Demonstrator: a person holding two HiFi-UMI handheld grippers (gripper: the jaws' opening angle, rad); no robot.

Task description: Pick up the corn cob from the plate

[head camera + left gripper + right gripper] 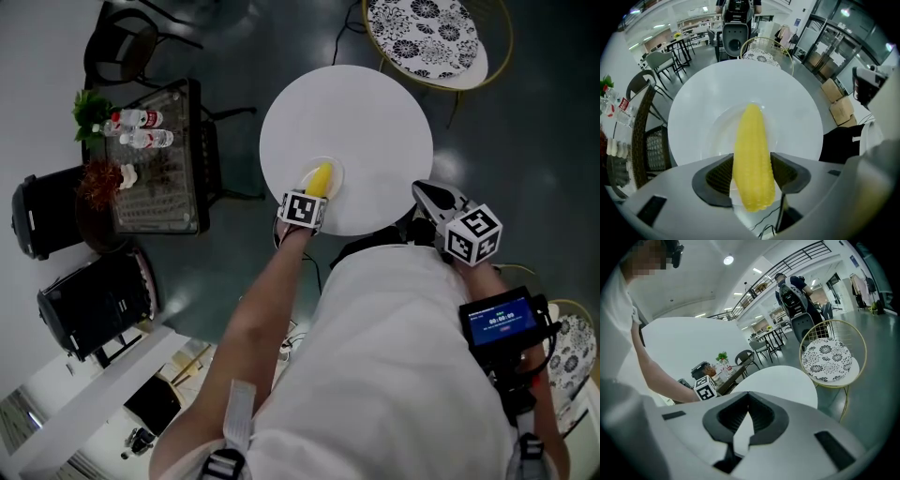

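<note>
A yellow corn cob lies on a small white plate at the near edge of the round white table. My left gripper points steeply down over it. In the left gripper view the cob runs lengthwise between the two dark pads, which touch its sides, with the plate beneath. My right gripper hovers at the table's near right edge, away from the plate. In the right gripper view its jaws meet at the tips with nothing between them.
A gold-framed chair with a patterned cushion stands beyond the table. A dark glass side table with bottles and a plant is at the left, with black appliances nearby. A phone-like screen is at my right side.
</note>
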